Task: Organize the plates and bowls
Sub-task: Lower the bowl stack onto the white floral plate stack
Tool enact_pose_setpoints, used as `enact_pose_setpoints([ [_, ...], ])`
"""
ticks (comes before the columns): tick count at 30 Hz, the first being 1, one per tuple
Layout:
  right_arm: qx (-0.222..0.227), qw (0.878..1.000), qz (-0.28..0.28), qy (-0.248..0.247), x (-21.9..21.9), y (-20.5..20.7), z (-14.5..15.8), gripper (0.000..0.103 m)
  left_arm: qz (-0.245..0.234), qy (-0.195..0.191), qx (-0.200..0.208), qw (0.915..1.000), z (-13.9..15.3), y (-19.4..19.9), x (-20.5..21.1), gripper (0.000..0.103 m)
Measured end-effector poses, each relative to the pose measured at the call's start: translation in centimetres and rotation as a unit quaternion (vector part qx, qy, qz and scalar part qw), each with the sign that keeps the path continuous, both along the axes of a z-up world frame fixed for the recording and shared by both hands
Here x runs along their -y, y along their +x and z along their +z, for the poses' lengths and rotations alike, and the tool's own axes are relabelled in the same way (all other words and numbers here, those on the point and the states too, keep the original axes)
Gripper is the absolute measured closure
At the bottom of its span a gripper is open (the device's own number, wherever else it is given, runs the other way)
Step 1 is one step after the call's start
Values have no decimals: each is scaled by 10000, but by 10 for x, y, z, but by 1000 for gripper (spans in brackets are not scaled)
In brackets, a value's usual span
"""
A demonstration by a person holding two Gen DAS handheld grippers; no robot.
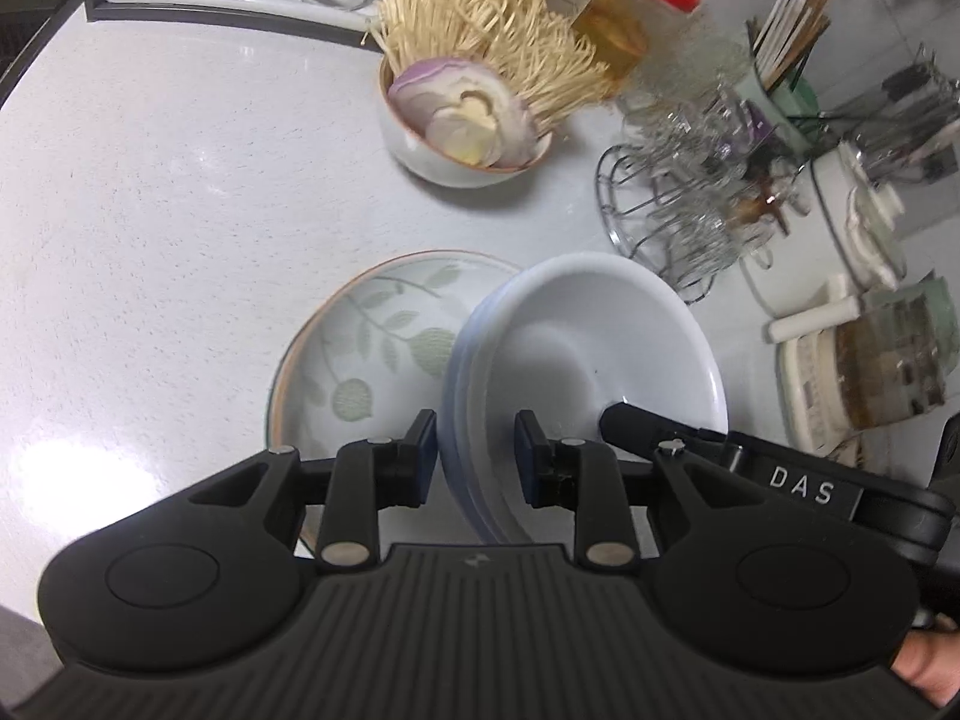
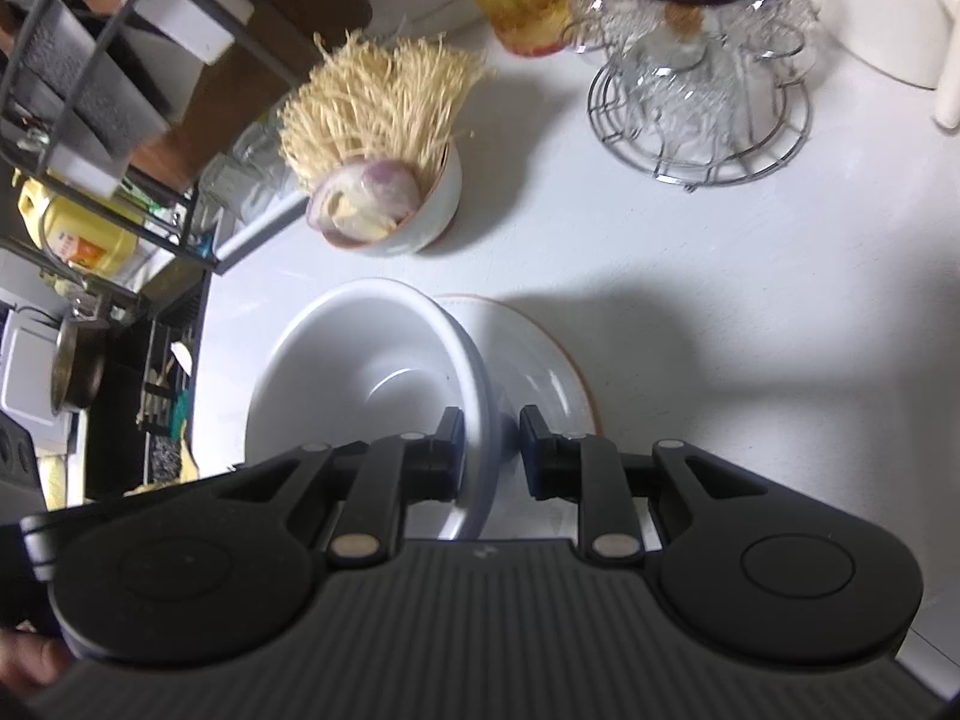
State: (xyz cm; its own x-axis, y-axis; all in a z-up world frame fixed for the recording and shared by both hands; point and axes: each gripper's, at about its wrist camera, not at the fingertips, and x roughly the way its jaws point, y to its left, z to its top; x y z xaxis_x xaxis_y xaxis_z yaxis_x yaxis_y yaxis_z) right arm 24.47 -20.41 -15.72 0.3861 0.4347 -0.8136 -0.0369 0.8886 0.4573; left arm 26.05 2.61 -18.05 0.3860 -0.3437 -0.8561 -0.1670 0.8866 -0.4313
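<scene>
A stack of white bowls (image 1: 576, 336) is held tilted above a leaf-patterned plate (image 1: 372, 336) on the white counter. My left gripper (image 1: 475, 456) is shut on the near left rim of the stack. My right gripper (image 2: 492, 450) is shut on the opposite rim of the white bowls (image 2: 360, 372); its black finger also shows in the left wrist view (image 1: 636, 426). The plate (image 2: 540, 360) lies under the bowls in the right wrist view. A small white bowl (image 1: 456, 162) holding onion slices and enoki mushrooms stands behind the plate.
A wire rack of glasses (image 1: 678, 210) and a red-lidded jar (image 1: 630, 18) stand at the right back. A chopstick holder (image 1: 786, 84) and white containers (image 1: 840, 228) crowd the right side. A dark metal shelf (image 2: 90, 78) stands at the left.
</scene>
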Motion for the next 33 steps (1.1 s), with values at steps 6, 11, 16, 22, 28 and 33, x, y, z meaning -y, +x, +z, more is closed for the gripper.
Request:
enact_pose_setpoints([
  [6, -166, 9998, 65, -58, -9, 5, -17, 79, 47, 98, -126, 9999, -17, 5, -3, 71],
  [11, -304, 9995, 38, -73, -10, 7, -30, 79, -28, 181, -189, 9997, -27, 7, -1, 71],
  [16, -406, 9991, 75, -103, -11, 8, -39, 78, -61, 274, -243, 9993, -34, 10, 2, 71],
  [22, -400, 9991, 34, -129, -11, 9, -39, 79, -43, 190, -250, 9995, -37, 13, -2, 70],
  [28, -303, 9993, 0, -203, -12, 6, -31, 78, -116, 161, -190, 9996, -33, 9, -4, 61],
  [33, -155, 9992, -180, -323, -12, -1, -23, 70, -194, 196, -10, 9996, -23, 5, -9, 58],
])
